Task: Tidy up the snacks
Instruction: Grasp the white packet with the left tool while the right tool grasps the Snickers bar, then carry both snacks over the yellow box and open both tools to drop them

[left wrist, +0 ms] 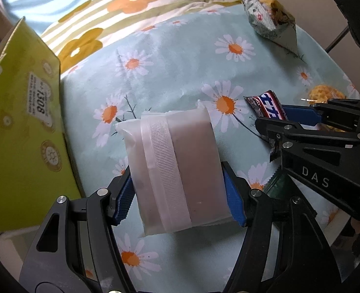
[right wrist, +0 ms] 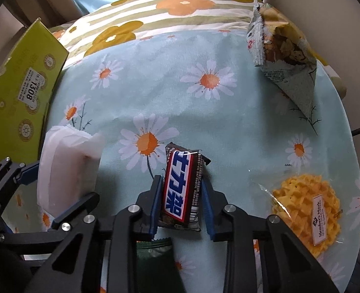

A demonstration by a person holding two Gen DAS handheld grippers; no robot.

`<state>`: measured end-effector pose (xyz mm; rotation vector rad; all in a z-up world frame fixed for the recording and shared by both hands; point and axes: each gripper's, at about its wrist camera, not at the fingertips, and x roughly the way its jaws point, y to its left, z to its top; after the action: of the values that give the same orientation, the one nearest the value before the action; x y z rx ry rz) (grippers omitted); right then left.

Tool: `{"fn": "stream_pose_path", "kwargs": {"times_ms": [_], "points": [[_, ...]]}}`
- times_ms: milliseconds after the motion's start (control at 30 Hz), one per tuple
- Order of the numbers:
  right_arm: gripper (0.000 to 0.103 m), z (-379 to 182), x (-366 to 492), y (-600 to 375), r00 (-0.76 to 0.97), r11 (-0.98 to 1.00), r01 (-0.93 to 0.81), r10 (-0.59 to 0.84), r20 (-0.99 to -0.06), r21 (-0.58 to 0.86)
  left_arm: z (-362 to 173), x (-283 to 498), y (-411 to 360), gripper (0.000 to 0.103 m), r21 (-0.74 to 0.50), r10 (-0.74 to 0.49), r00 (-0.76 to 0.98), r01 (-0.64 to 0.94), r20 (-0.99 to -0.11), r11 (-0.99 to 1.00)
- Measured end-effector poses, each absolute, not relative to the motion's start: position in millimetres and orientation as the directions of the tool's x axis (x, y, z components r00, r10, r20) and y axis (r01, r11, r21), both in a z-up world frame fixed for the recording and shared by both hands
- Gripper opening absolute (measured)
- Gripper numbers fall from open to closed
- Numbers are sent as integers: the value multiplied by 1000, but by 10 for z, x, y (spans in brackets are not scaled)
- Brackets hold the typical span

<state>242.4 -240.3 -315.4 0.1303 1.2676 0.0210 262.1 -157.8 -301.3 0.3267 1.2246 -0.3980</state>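
Left tongs [left wrist: 180, 190] half spread, pinching white pouch [left wrist: 172, 171] (lifted); green box [left wrist: 21, 122] at 9 o'clock. Right tongs [right wrist: 181, 205] pressed onto the chocolate bar [right wrist: 180, 188]; waffle pack [right wrist: 306, 210] at 3 o'clock.

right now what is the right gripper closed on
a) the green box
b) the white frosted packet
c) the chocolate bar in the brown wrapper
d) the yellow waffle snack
c: the right gripper has its blue pads pressed on both sides of the chocolate bar in the right wrist view.
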Motion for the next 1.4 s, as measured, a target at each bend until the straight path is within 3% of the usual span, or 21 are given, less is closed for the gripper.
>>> {"fn": "stream_pose_path", "kwargs": {"times_ms": [467, 867, 1133, 1400], "points": [[28, -2130, 2126, -2492, 486, 985, -87, 173, -857, 149, -1974, 2446, -1398, 62, -21, -181, 475, 323, -861, 946], [28, -1277, 2296, -1864, 592, 947, -268, 307, -745, 178, -919, 2387, -472, 62, -45, -123, 657, 134, -744, 990], [28, -1168, 2503, -1101, 601, 926, -327, 358, -714, 190, -865, 2583, 542, 62, -45, -67, 670, 50, -739, 998], [28, -1346, 2768, -362, 568, 913, -336, 393, -723, 232, -1277, 2837, 1281, 62, -19, -49, 589, 57, -807, 998]]}}
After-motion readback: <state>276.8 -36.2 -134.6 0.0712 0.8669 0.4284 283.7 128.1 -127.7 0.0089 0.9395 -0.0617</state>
